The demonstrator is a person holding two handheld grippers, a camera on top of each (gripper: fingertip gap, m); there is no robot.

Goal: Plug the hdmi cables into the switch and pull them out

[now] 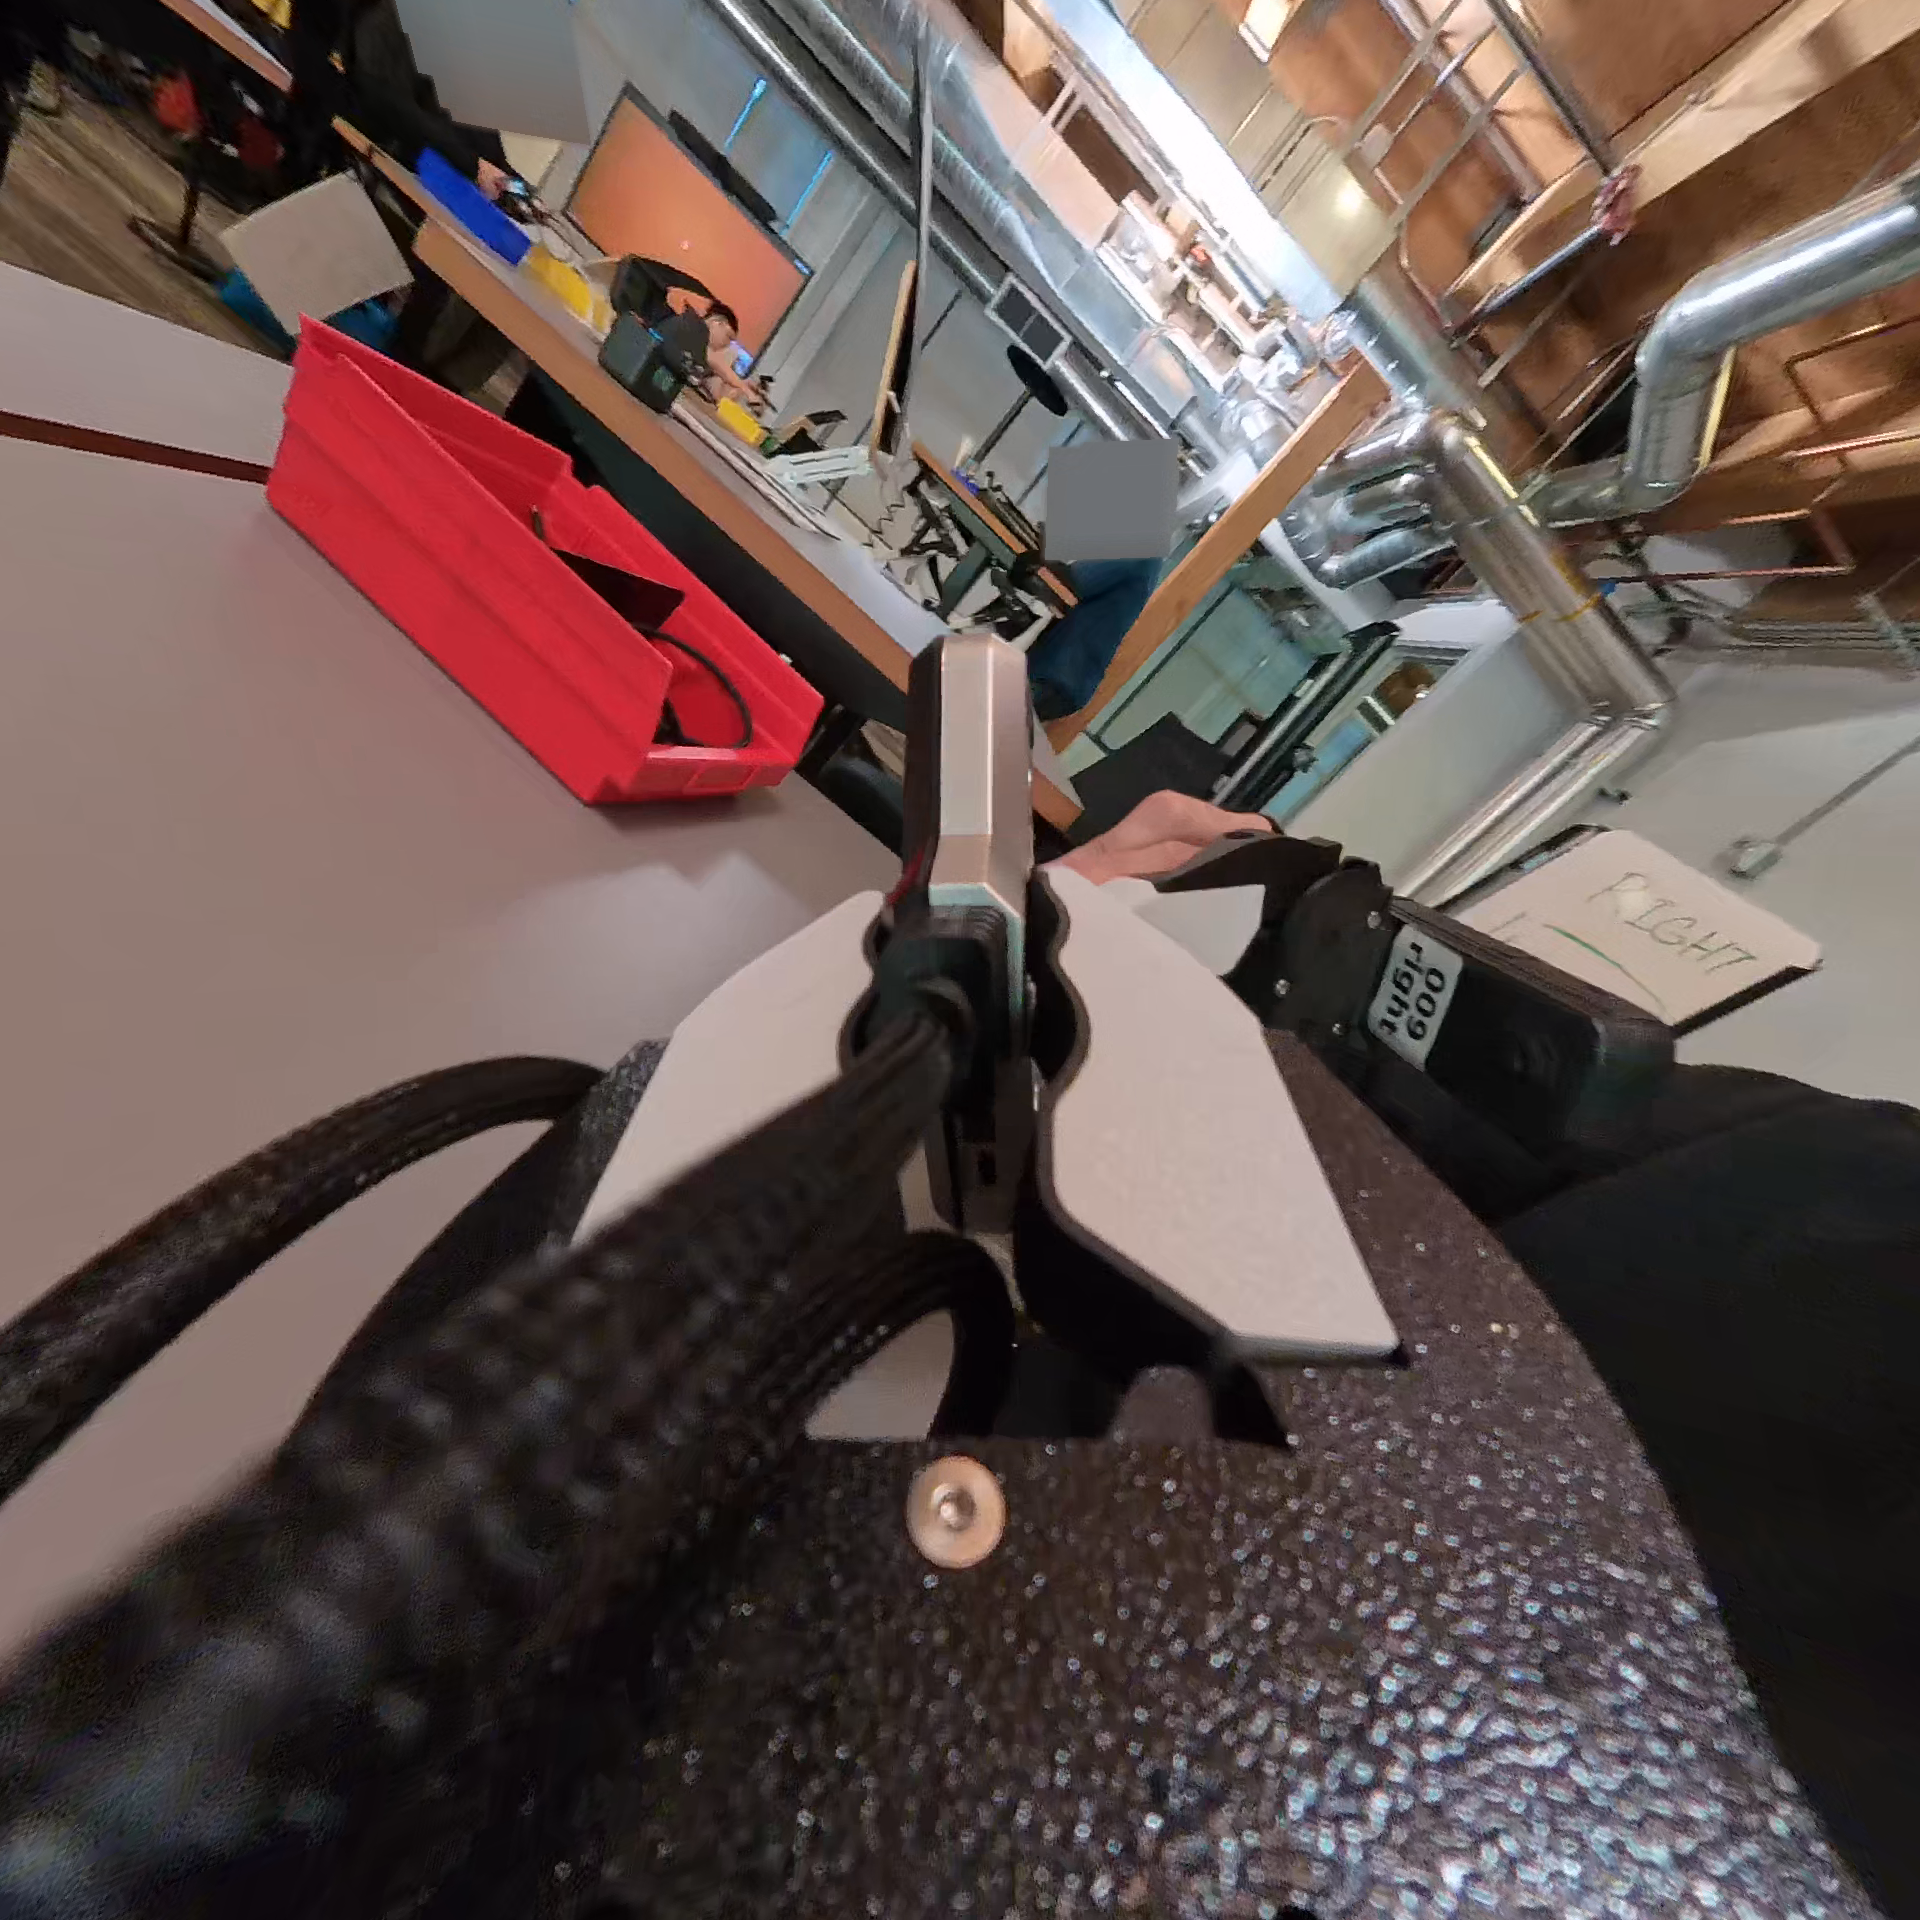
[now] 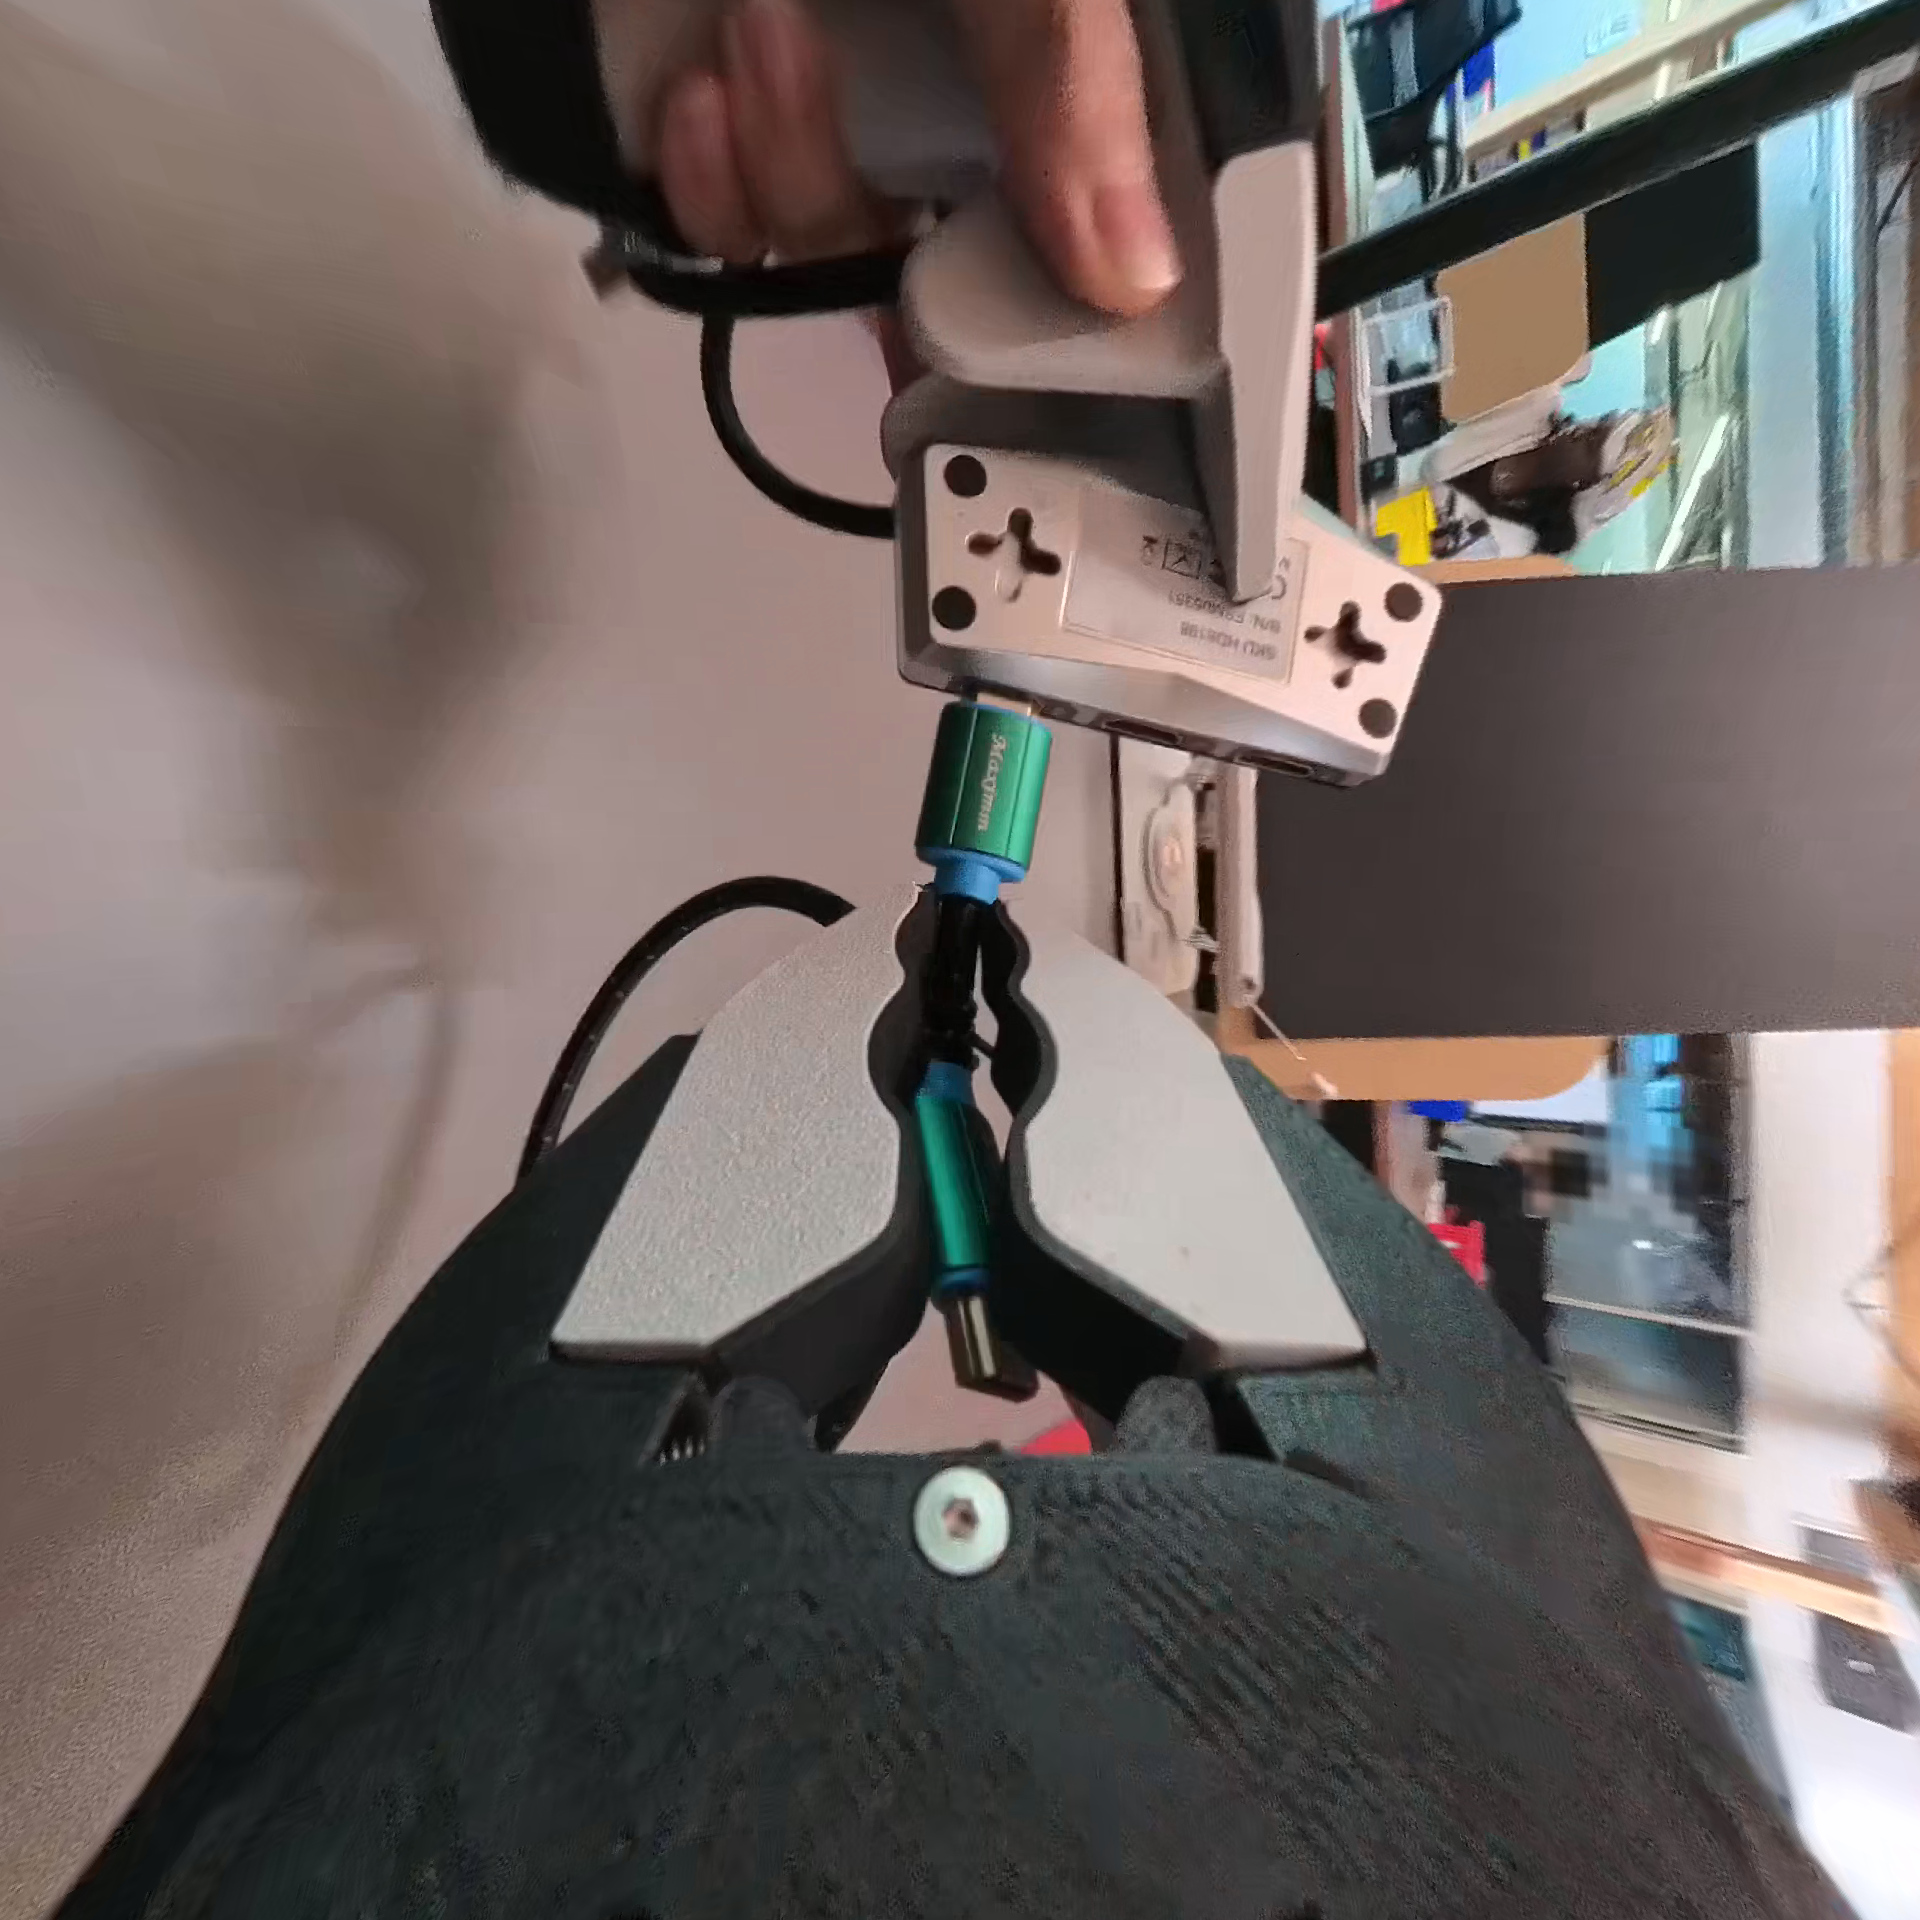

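My left gripper (image 1: 966, 914) is shut on the silver HDMI switch (image 1: 971, 769), held edge-on above the table. Black braided cables (image 1: 727, 1195) run from the switch's near end past the camera. In the right wrist view the switch (image 2: 1143, 592) shows its underside, clamped by a left gripper finger (image 2: 1257, 364). A green HDMI plug (image 2: 982, 795) sits in the switch's leftmost port. My right gripper (image 2: 961, 914) is shut on the black cable (image 2: 951, 966) just behind that plug. A second green plug (image 2: 961, 1195) lies loose between my fingers, its metal end towards the camera.
A red bin (image 1: 468, 540) with a black cable in it stands on the grey table (image 1: 260, 883) at the left. A white board (image 1: 1662, 935) lies behind the right gripper (image 1: 1382, 966). Two other ports (image 2: 1153, 732) on the switch stand empty. A hand (image 2: 1091, 156) holds the left gripper.
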